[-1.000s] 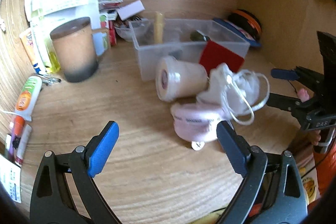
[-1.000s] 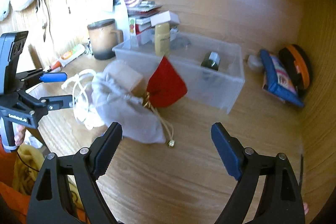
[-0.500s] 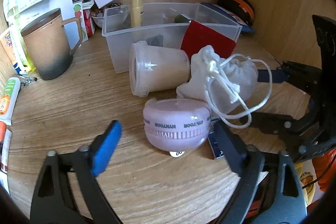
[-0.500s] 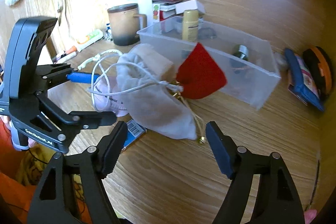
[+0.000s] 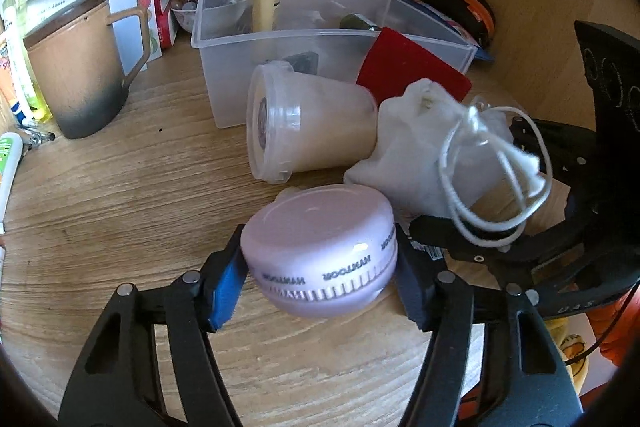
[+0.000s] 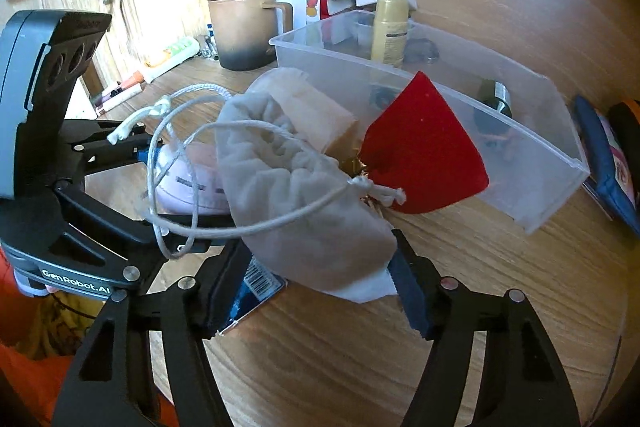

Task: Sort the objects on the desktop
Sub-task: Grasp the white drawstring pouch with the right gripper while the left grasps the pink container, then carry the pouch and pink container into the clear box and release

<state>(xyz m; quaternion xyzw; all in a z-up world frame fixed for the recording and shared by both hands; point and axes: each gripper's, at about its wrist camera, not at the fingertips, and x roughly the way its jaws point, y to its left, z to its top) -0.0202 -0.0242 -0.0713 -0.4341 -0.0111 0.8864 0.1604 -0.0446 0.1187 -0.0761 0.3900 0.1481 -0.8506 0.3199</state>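
Note:
My left gripper is shut on a round pink case, tilted just above the wooden desk. My right gripper is shut on the near end of a grey drawstring pouch, which also shows in the left wrist view. A clear lidded cup lies on its side behind the case. A red pouch leans on a clear plastic bin that holds a gold bottle and small items.
A brown mug stands at the left with papers, boxes and tubes behind it. A blue barcoded card lies under the grey pouch. A blue pouch and an orange-black case sit at the right by the wall.
Both grippers moved forward and closed: the left on the pink case, lifting and tilting it, the right on the grey pouch.

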